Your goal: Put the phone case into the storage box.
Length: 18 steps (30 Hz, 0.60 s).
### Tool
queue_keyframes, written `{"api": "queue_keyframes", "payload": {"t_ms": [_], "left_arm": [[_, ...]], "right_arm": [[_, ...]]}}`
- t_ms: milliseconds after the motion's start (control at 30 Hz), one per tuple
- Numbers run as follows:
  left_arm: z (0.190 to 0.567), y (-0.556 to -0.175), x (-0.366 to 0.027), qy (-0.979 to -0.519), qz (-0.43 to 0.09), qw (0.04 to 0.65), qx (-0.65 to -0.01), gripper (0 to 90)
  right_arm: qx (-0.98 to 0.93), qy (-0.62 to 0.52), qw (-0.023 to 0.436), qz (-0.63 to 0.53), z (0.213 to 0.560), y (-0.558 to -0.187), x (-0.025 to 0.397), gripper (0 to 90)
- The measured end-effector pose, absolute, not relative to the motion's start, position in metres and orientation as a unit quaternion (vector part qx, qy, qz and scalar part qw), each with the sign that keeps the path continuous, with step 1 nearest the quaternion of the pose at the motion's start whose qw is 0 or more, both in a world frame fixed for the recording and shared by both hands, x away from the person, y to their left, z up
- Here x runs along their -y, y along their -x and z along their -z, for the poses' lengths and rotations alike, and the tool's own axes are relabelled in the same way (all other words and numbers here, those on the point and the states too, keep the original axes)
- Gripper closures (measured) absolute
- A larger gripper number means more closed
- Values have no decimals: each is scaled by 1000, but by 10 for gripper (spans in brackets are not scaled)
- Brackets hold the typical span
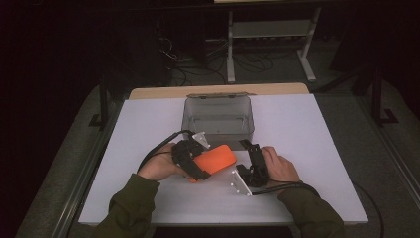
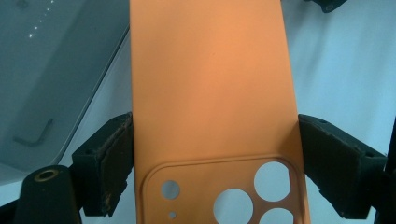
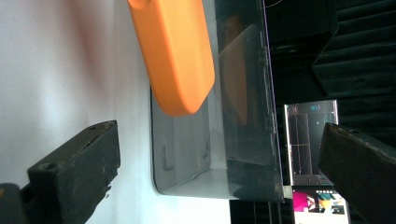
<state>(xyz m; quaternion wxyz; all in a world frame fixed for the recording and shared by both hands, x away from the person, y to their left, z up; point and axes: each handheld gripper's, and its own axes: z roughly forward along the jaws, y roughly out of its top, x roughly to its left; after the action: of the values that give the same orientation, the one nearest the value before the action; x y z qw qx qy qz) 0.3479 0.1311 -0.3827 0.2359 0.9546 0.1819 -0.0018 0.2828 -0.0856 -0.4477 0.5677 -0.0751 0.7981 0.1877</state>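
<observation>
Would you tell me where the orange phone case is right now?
In the high view, the orange phone case sits left of centre, clamped in the left gripper just in front of the clear box.

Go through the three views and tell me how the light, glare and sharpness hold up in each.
High view: the white table is brightly lit, the room behind is nearly black, and the picture is soft. Left gripper view: the orange phone case is evenly lit and sharp, with small glints on the clear box. Right gripper view: the table is washed out, and the box wall mirrors the case.
</observation>
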Motion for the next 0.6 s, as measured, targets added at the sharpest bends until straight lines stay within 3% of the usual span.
{"api": "queue_keyframes", "payload": {"t_ms": [600], "left_arm": [[382,-348,-131,-954,3,236,-185,146]], "right_arm": [[-792,90,572,-193,446,-279,72,0]]}}
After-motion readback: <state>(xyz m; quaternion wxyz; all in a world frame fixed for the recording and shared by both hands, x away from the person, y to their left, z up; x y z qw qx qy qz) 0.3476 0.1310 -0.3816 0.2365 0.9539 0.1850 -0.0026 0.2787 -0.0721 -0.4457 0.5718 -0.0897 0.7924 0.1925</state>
